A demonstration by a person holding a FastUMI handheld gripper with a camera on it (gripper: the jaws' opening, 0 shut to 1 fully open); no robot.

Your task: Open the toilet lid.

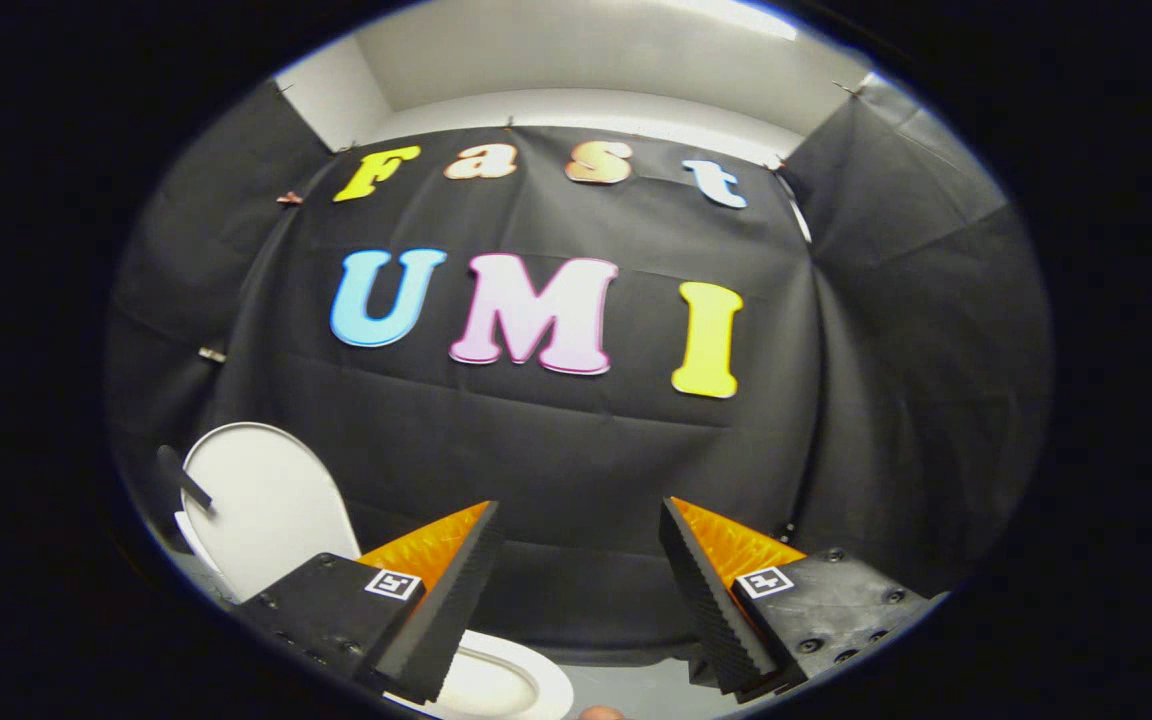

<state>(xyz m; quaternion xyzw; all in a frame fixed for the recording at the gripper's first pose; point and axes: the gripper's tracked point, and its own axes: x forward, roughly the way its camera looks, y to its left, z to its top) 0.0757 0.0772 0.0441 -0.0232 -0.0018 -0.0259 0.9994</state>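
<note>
From the gripper's own camera, the gripper [581, 520] has its two fingers spread wide apart, with nothing between them but open air and the dark cloth wall [556, 450] beyond. Each finger carries a small square marker [393, 584] on its block, near the base.

The toilet sits low and off to the left of the fingers. Its lid [261, 510] is already up, standing nearly upright and leaning back toward the cloth wall, its pale rounded underside facing the room. The left finger partly covers the lid's lower right corner. A short dark bar [183, 477] juts out just beside the lid's upper left edge; I cannot tell what it belongs to.

Below the fingers, the white seat and bowl rim [521, 680] curves out from under the left finger, with the hollow of the bowl showing inside it. The fingers hang above the bowl and touch neither the lid nor the rim.

Above the cloth, a pale wall and ceiling [576, 60] show, lit brightly at the top. A patch of grey floor [636, 690] lies to the right of the bowl, between the finger bases.
</note>
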